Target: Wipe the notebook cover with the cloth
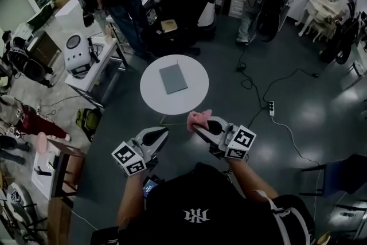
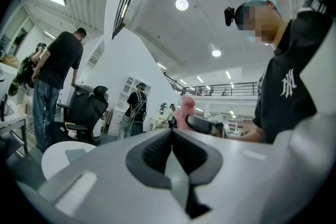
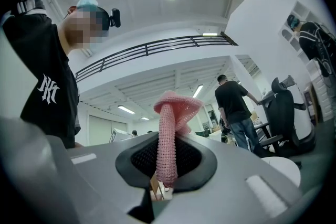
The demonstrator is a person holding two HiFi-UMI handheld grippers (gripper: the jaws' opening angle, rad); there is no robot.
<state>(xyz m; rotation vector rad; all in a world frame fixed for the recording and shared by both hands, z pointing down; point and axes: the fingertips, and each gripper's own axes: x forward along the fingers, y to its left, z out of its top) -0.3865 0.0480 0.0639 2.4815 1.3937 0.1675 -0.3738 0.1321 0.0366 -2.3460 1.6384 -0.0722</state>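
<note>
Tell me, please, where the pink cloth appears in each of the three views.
Head view: pink cloth low centre, in the right tongs, just below the near edge of the round white table.
Left gripper view: centre, just above the shut left tongs.
Right gripper view: centre, pinched upright between the tongs.
Shared landmark: the table, low left in the left gripper view, low right in the right gripper view.
</note>
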